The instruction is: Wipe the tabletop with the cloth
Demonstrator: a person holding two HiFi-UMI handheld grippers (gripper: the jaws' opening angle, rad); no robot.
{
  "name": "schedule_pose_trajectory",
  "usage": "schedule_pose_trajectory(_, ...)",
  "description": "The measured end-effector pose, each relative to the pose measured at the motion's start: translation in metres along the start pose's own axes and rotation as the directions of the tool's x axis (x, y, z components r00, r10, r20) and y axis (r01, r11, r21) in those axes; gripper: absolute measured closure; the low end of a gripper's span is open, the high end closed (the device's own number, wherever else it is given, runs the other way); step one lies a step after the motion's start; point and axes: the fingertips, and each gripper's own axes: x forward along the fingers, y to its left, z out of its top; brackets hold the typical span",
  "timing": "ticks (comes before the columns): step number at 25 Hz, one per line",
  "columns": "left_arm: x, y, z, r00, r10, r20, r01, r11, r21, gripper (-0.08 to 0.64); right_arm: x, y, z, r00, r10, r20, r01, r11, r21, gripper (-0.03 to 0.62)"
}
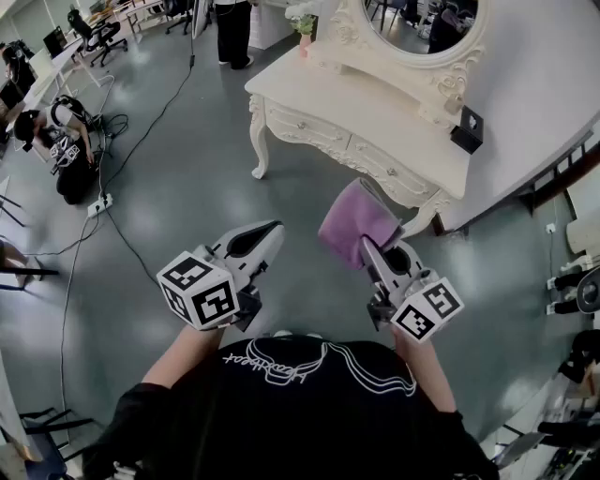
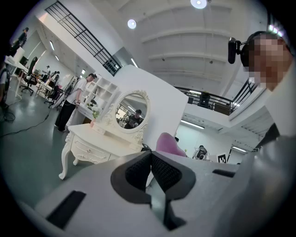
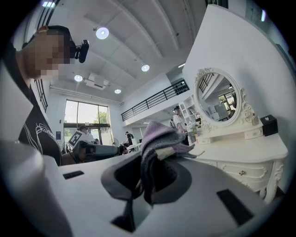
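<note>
I count one cloth (image 1: 354, 220), one dressing table (image 1: 375, 108), one mirror (image 1: 422, 19) at the tabletop's back edge. One black box (image 1: 467, 128) at its right edge, one flower pot (image 1: 305, 30) at its far-left corner. Two grippers: left gripper (image 1: 270, 232), right gripper (image 1: 368, 247).

Soft purple cloth (image 1: 354, 223) (fuzzy nap), smooth cream-painted table (image 1: 366, 112), faintly glossy grey floor (image 1: 187, 187)

Left gripper (image 1: 272, 231) jaws closed and empty, right gripper (image 1: 368, 247) jaws clamped on cloth (image 1: 353, 217), both extended forward.
</note>
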Motion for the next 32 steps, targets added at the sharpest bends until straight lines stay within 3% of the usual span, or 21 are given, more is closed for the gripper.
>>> schedule_pose_trajectory(8,-0.033,0.024,0.007,1.000,-0.008,0.019,0.007,1.000,0.017,0.555,0.016,0.025,-0.002,1.000,-0.021,0.010,0.021,0.998,-0.055,0.543)
schedule_pose_trajectory(16,-0.027,0.046,0.003,1.000,0.015,0.010,-0.014,1.000,-0.010,0.555,0.028,0.007,-0.008,0.999,-0.039,-0.004,0.039,0.997,-0.060,0.541)
schedule_pose_trajectory(23,0.016,0.088,0.013,0.998,0.058,-0.010,-0.058,0.998,-0.006,0.555,0.071,-0.053,-0.006,1.000,-0.018,0.001,0.018,1.000,0.003,0.543)
schedule_pose_trajectory(32,0.133,0.181,0.029,0.992,0.098,-0.085,-0.103,0.993,-0.055,0.555,0.159,-0.174,-0.005,0.998,0.012,-0.058,-0.008,0.998,0.067,0.543)
